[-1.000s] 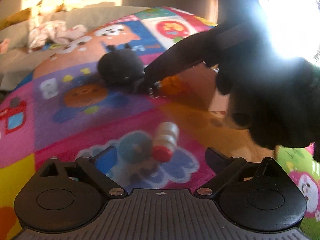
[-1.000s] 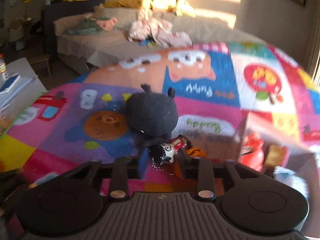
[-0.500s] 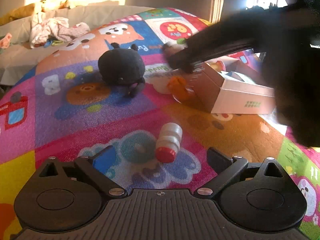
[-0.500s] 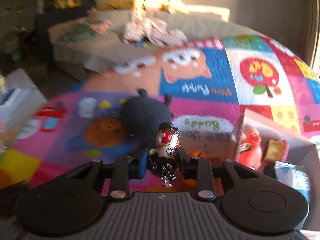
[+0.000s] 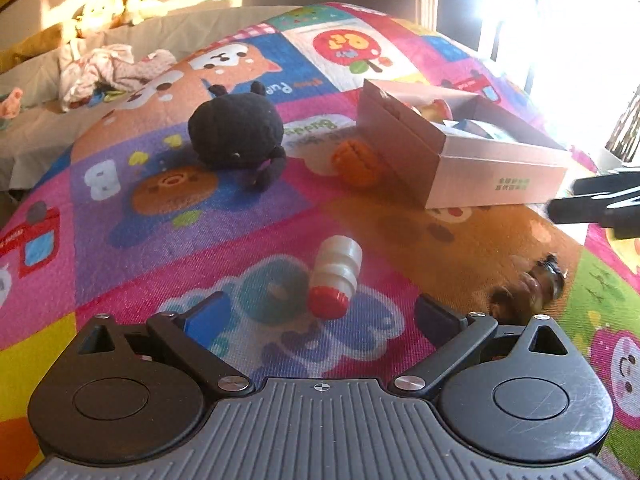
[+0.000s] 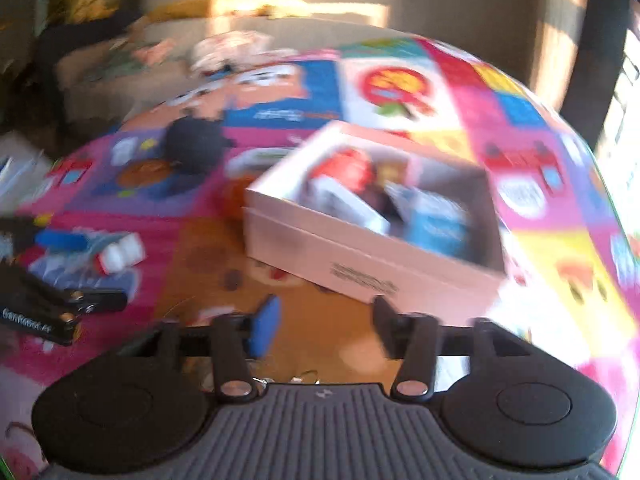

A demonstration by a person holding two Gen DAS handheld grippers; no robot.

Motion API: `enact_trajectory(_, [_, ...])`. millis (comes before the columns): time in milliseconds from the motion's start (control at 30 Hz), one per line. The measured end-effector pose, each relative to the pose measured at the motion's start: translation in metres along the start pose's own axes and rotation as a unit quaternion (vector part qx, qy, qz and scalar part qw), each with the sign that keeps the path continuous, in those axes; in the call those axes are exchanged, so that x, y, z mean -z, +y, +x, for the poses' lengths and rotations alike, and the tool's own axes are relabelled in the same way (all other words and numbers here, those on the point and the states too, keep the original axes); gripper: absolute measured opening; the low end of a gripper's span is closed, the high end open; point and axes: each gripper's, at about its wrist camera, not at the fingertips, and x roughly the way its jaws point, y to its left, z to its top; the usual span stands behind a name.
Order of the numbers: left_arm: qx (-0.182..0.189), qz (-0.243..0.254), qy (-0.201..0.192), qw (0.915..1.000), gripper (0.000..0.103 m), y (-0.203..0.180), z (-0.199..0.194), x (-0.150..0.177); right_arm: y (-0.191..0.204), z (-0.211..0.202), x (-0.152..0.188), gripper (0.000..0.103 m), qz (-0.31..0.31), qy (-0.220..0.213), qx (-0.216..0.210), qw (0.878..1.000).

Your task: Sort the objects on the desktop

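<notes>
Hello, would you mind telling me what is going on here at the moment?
A person is sorting toys from a colourful play mat into a pale cardboard box. The right gripper is opening its fingers, empty, before the box; a blurred small figurine shows outside it. The left gripper hovers open over a white red-capped bottle.

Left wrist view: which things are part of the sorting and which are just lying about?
Job: pink box, white bottle, black plush, orange toy, small figure.
Lying about: crumpled clothes, play mat.
</notes>
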Motion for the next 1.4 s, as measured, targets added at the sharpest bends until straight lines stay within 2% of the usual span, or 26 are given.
enact_trajectory(67, [0.008, -0.002, 0.003, 1.0, 0.101, -0.002, -0.002, 0.0, -0.016, -0.01, 0.009, 0.085, 0.047, -0.008, -0.002, 0.999])
enact_trajectory(200, [0.048, 0.001, 0.012, 0.9988, 0.101, -0.01, -0.001, -0.004, -0.027, -0.028, 0.032, 0.099, 0.077, -0.017, -0.007, 0.997])
enact_trajectory(333, [0.068, 0.007, 0.014, 0.9976, 0.101, -0.023, 0.009, -0.011, -0.028, -0.04, 0.051, 0.102, 0.075, -0.017, -0.006, 0.997])
enact_trajectory(433, [0.124, 0.003, 0.022, 0.992, 0.101, -0.032, 0.011, -0.014, -0.028, -0.045, 0.057, 0.103, 0.079, -0.019, -0.012, 0.997])
enact_trajectory(500, [0.145, 0.001, 0.02, 0.9892, 0.101, -0.036, 0.009, -0.014, -0.023, -0.045, 0.059, 0.103, 0.071, -0.013, -0.028, 0.997])
enact_trajectory(667, [0.12, 0.006, 0.013, 0.9926, 0.101, -0.035, 0.001, -0.013, 0.002, -0.039, 0.066, 0.103, 0.024, 0.006, -0.089, 0.996])
enact_trajectory(733, [0.111, 0.003, 0.013, 0.9938, 0.101, -0.031, 0.001, -0.013, 0.013, -0.035, 0.067, 0.103, 0.012, 0.009, -0.098, 0.995])
enact_trajectory(833, [0.097, -0.005, 0.013, 0.9951, 0.101, -0.024, 0.001, -0.015, 0.025, -0.03, 0.064, 0.103, 0.005, 0.0, -0.085, 0.996])
enact_trajectory(967, [0.087, -0.017, 0.006, 0.996, 0.101, -0.015, -0.001, -0.016, 0.044, -0.021, 0.053, 0.103, -0.025, -0.034, -0.025, 0.999])
enact_trajectory(1033, [0.081, -0.024, 0.001, 0.9964, 0.101, -0.009, -0.004, -0.016, 0.052, -0.012, 0.047, 0.103, -0.043, -0.032, -0.031, 0.998])
enact_trajectory(1100, [0.077, -0.028, -0.001, 0.9966, 0.101, -0.004, -0.005, -0.016, 0.059, -0.002, 0.043, 0.102, -0.052, -0.029, -0.042, 0.997])
enact_trajectory(1167, [0.074, -0.029, 0.0, 0.9968, 0.101, 0.0, -0.005, -0.016, 0.064, 0.007, 0.041, 0.088, -0.06, -0.028, -0.039, 0.997])
enact_trajectory(1200, [0.076, -0.031, 0.002, 0.9967, 0.101, 0.001, -0.005, -0.015, 0.064, 0.011, 0.04, 0.084, -0.06, -0.024, -0.038, 0.997])
enact_trajectory(1300, [0.09, -0.036, 0.011, 0.9953, 0.101, 0.003, -0.002, -0.014, 0.058, 0.016, 0.04, 0.065, -0.04, -0.011, -0.05, 0.998])
enact_trajectory(1400, [0.106, -0.031, 0.017, 0.9937, 0.101, -0.004, 0.001, -0.013, 0.049, 0.009, 0.044, 0.065, -0.028, -0.004, -0.042, 0.999])
